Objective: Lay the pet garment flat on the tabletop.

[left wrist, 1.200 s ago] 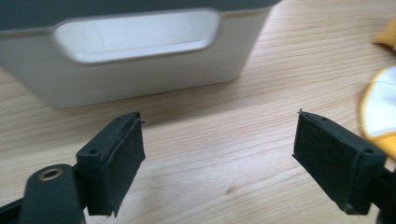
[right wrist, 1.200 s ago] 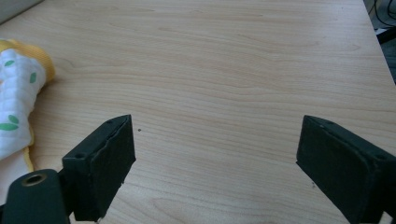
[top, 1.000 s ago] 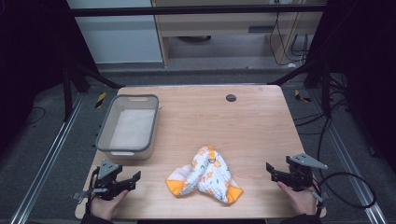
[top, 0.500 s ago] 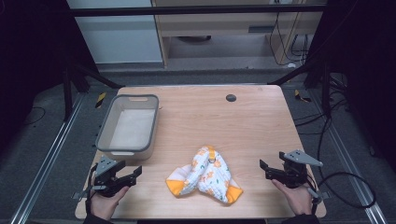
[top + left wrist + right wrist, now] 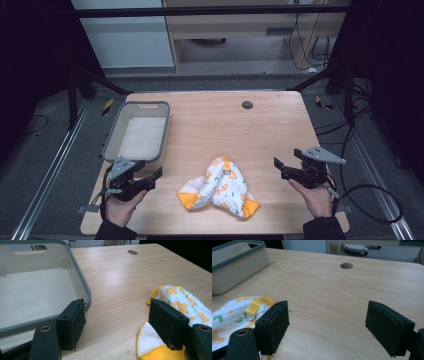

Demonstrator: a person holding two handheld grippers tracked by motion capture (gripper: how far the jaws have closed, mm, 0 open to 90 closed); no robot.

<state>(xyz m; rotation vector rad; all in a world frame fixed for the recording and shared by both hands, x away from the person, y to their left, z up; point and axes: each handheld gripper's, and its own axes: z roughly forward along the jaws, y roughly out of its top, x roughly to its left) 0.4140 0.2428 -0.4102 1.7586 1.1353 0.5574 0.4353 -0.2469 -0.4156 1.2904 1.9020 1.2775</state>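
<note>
Both tongs (image 5: 152, 176) (image 5: 278, 165) gape wide, empty; bunched cloth (image 5: 220, 187) hides its folds.

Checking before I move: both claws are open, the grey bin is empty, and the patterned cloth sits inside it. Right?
Not quite. The patterned cloth lies on the table, outside the grey bin, as the high view shows. Both claws, left and right, are open, and the bin is empty.

Lit evenly from above — soft sheen on the wooden table (image 5: 117, 277), surroundings dark. Slightly soft and grainy in the high view — near black jaws blurred.
</note>
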